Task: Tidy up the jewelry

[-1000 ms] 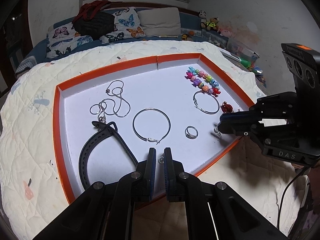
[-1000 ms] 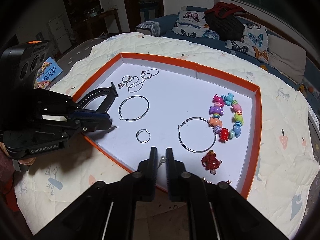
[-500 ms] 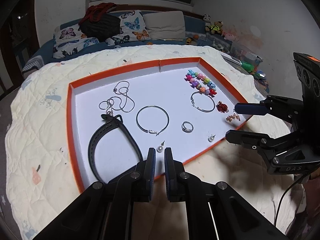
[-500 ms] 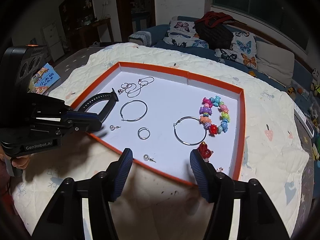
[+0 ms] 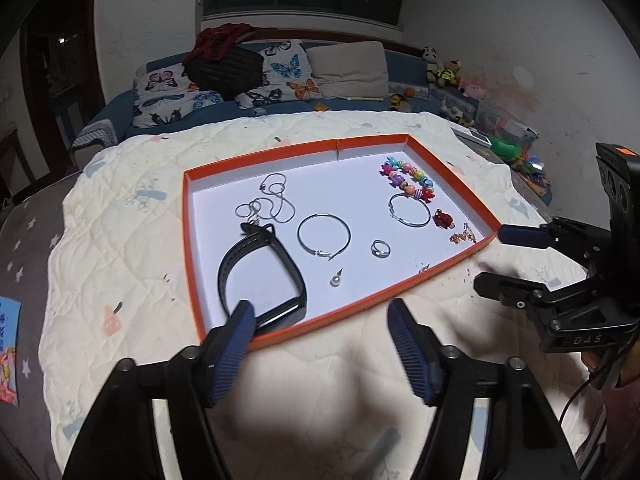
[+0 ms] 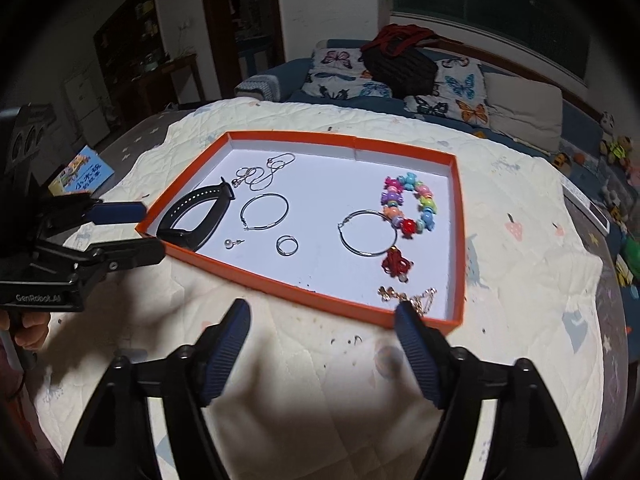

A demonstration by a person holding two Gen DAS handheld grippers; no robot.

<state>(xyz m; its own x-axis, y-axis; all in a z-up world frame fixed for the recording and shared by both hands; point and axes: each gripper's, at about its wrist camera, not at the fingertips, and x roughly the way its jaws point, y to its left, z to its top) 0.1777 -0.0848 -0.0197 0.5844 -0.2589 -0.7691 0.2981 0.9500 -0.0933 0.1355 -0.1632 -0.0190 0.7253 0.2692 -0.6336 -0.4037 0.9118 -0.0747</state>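
Quilted bed carrying the orange tray (image 5: 192, 240). Both claws, left (image 5: 322, 346) and right (image 6: 322, 346), pinched together a second ago, now stand apart and withdrawn; one pearl stud (image 5: 335, 280) lies released inside the tray, suggesting both earrings are placed.

The left hand-held gripper (image 5: 322, 342) and right hand-held gripper (image 6: 322, 344) are black, screw-studded frames with ribbed blue fingers (image 5: 234, 350). Bodies read "GenRobot.AI" and "DAS". A black cable trails; a bare fingertip, probably, shows beneath.
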